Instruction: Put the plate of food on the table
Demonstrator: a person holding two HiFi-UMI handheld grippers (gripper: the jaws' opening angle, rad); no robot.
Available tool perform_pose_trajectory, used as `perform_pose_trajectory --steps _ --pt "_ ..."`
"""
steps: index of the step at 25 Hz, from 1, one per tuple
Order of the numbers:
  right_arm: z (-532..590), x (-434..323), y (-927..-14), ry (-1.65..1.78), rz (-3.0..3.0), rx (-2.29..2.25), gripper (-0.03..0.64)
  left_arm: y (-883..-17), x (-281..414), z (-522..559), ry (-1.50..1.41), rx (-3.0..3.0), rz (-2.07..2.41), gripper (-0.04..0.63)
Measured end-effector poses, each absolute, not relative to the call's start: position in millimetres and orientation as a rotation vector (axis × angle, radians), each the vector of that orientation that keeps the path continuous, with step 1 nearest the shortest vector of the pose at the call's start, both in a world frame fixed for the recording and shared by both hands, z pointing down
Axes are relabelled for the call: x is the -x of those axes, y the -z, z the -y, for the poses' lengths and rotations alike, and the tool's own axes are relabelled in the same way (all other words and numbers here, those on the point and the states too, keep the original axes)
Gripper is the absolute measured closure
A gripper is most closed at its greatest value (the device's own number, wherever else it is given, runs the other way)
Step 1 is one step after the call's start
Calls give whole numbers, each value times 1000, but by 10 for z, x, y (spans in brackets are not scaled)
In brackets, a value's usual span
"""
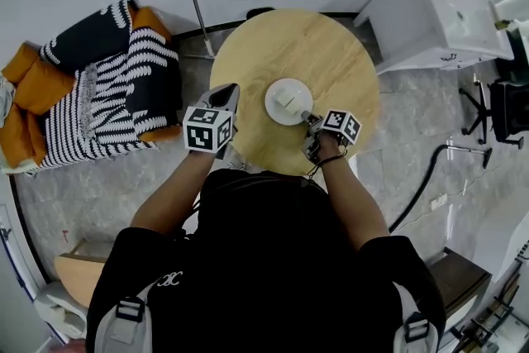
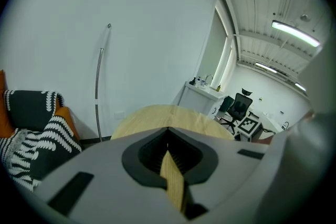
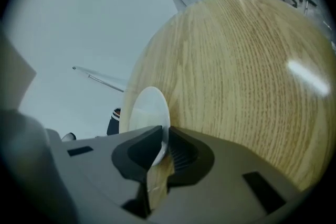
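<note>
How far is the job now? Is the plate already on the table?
Nearly done: the plate with its food is over the round table, seemingly down on it. In hand: the right gripper is shut on its rim. Still to do: let go and pull away. The left gripper is shut, empty.

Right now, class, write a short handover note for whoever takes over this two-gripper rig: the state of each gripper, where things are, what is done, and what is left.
Left gripper: jaws together, empty, over the near-left edge of the round wooden table.
Right gripper: shut on the near rim of the white plate.
Plate: over the table's middle, with a pale piece of food on it. I cannot tell if it rests fully on the wood.
Done: plate is at the table.
Left: probably settle it flat, open the right jaws, draw back.
</note>
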State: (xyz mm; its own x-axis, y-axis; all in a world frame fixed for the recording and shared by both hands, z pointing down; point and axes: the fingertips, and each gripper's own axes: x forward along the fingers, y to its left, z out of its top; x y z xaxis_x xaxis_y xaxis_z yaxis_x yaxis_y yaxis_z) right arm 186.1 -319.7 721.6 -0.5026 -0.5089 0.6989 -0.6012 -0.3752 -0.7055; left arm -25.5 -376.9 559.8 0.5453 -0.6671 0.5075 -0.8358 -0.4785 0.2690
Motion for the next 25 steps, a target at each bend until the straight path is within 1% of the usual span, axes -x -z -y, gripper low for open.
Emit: perform_pose_trajectory --steps 4,10,16,20,25 --pt "3202 -1875 -7207 -1978 1696 -1542 568 -5625 223 3743 -465 -2291 1194 588" --pt "3212 -1883 -7174 -1735 1688 -1591 557 -5633 261 3730 -453 -2275 1192 588" --pt "3179 -1934 -7171 -1711 1657 -1645 555 -5629 279 3725 -449 -2279 1189 588" --pt "3180 -1997 -7144 -1646 1639 -1699 518 -5638 288 3727 -449 -2278 1181 588" --pt "3173 -2127 -7070 -1587 1620 -1775 515 -5642 224 3728 -451 -2294 1160 588"
